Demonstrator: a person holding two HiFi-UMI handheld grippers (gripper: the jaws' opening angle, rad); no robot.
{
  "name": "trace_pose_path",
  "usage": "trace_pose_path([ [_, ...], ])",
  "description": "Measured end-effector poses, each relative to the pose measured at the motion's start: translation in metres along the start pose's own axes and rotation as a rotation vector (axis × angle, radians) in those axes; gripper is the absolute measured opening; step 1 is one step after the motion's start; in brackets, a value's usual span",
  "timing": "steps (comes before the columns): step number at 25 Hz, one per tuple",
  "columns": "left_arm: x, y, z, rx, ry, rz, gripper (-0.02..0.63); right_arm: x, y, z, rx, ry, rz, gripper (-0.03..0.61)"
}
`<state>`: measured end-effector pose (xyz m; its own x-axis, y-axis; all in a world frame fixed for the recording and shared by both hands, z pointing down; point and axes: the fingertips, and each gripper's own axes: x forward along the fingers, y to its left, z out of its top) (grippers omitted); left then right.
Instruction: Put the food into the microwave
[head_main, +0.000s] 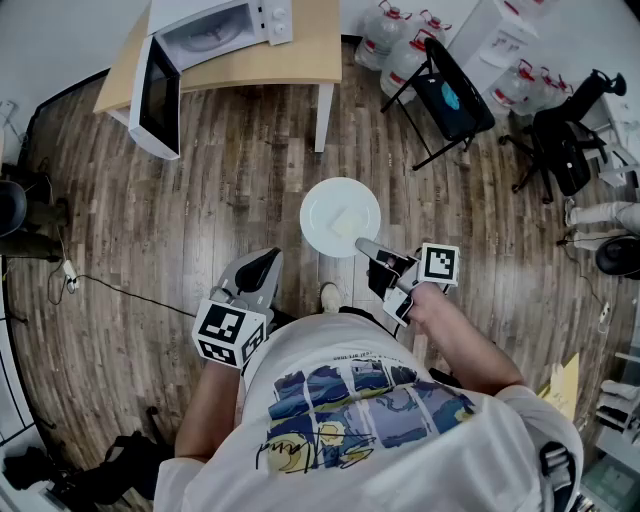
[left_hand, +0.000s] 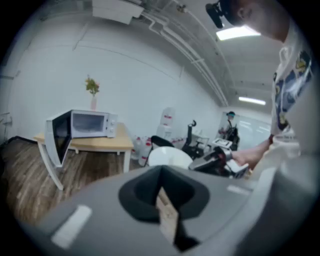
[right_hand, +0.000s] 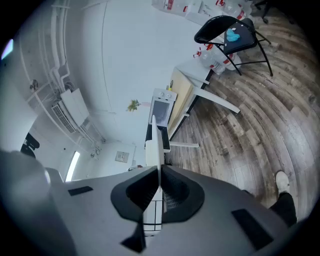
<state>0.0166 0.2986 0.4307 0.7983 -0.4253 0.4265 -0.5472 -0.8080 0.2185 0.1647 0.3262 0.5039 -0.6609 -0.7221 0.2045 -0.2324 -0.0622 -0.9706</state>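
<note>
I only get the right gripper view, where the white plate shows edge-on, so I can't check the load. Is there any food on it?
Observer: Yes. The head view shows a pale flat piece of food lying near the middle of the round white plate.
Operator: Is the left tool helping to carry it?
Observer: No. The left tool is shut, empty and held apart from the plate, close to the person's body.

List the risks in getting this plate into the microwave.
The right gripper pinches the white plate by one rim edge only; it may tilt and spill the pale food. The microwave door stands open past the table edge, so the plate could clip it going in.
</note>
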Motion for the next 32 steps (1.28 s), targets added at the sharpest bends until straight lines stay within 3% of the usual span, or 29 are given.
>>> trace_pose_path([
  [5,0.013,-0.007,0.006,-0.048,-0.020,0.017,0.006,-0.002,-0.011,0.020,-0.001,0.026,-0.003,0.015],
  [9,0.024,0.014,0.009,-0.058,-0.003,0.039,0.006,0.023,-0.014,0.041,0.001,0.046,0.013,0.015],
  [15,0.049,0.074,0.024,-0.049,-0.018,0.024,0.006,0.077,-0.011,0.074,0.005,0.059,0.024,0.015],
  [22,0.064,0.160,0.082,-0.002,-0.067,-0.017,0.006,0.156,0.005,0.126,0.006,0.012,-0.026,0.015],
  [27,0.062,0.214,0.100,0.039,-0.072,-0.028,0.006,0.218,0.014,0.165,0.022,-0.040,-0.014,0.015],
  [32,0.057,0.255,0.112,0.003,-0.091,0.011,0.006,0.275,0.020,0.209,0.041,-0.078,-0.010,0.015],
])
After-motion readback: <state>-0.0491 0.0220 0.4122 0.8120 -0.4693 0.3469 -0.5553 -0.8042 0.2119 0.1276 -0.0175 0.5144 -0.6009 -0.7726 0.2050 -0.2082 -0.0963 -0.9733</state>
